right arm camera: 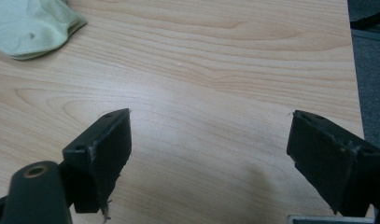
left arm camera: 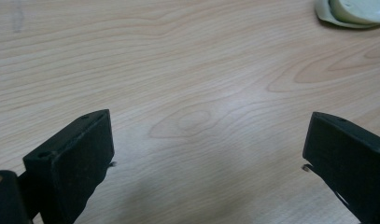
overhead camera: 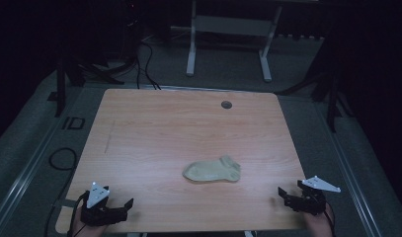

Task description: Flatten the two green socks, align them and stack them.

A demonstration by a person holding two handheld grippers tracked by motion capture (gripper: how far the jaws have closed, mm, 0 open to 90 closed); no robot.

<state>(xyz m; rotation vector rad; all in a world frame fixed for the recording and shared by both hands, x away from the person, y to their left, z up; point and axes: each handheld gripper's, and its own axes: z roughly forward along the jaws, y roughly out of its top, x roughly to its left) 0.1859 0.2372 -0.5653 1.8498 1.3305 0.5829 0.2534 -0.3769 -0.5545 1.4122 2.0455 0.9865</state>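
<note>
A pale green sock (overhead camera: 212, 170) lies flat on the wooden table (overhead camera: 188, 123), a little right of the middle and toward the near edge. The sock's end (left arm camera: 353, 11) shows at the top right of the left gripper view, and the sock (right arm camera: 31, 25) lies at the top left of the right gripper view. My left gripper (overhead camera: 120, 207) rests at the near left corner, open, with nothing between its jaws. My right gripper (overhead camera: 287, 195) sits at the near right corner, also open and empty. Both are well apart from the sock.
A round grey grommet (overhead camera: 226, 104) sits near the table's far edge. Beyond the table stand a white desk frame (overhead camera: 228, 39) and cables (overhead camera: 144, 64) on the grey floor. The table's right edge (right arm camera: 353, 70) runs close to my right gripper.
</note>
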